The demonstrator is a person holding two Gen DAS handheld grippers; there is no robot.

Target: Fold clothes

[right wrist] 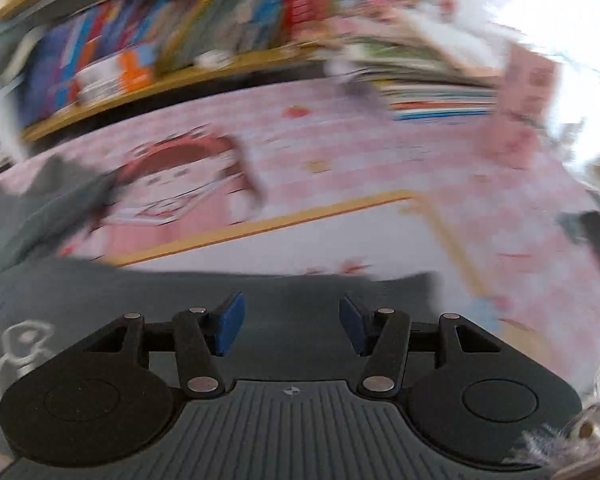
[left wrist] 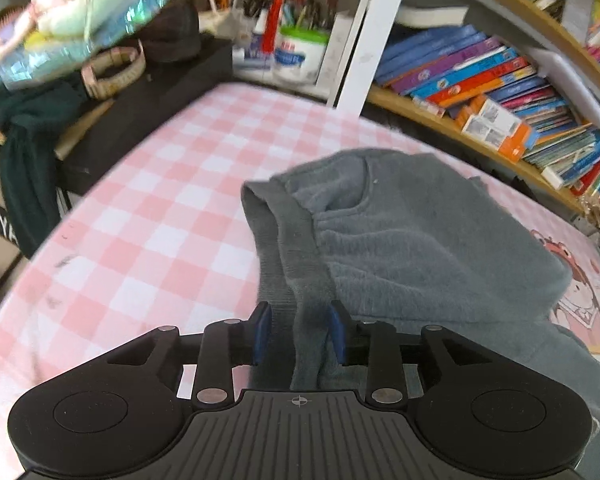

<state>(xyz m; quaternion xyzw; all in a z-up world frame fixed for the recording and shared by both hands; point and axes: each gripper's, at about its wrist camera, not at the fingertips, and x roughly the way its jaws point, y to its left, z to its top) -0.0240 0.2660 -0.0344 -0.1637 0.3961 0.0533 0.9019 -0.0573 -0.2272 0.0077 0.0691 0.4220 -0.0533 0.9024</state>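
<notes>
Pants [left wrist: 420,232] — fuzzy matt fleece cloth.

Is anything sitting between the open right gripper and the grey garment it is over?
Nothing visible does. The right gripper hangs open directly above the grey garment, with only bare cloth between its fingers. The left gripper is already shut on the same garment's waistband. The right view is blurred.

Bare checked sheet [left wrist: 148,208] beside bookshelf [left wrist: 480,92]

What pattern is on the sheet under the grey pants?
Pink and white checks on the sheet, clearest in the left wrist view.
</notes>
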